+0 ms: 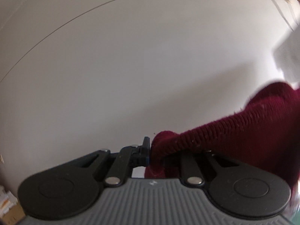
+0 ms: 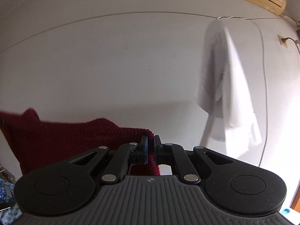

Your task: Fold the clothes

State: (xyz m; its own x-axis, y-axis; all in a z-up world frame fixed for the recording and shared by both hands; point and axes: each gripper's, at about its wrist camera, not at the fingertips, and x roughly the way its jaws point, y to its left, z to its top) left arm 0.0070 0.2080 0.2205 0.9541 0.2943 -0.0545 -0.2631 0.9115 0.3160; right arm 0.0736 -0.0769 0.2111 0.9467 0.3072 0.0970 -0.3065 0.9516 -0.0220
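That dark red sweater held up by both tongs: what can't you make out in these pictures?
- Sweater: its lower part, cut off in both wrist views by the tongs' bodies.
- Left tongs: one finger, buried under the knit.
- White cloth: blurred, cut by the left view's edge.
- Any table: out of frame.

The ribbed knit garment point(image 2: 61, 138) was deep maroon. A cloth point(image 2: 228, 93) hanging on the pale grey-white wall point(image 2: 112, 65) was white. Each gripper body was black with a ridged grey housing point(image 2: 150, 202).
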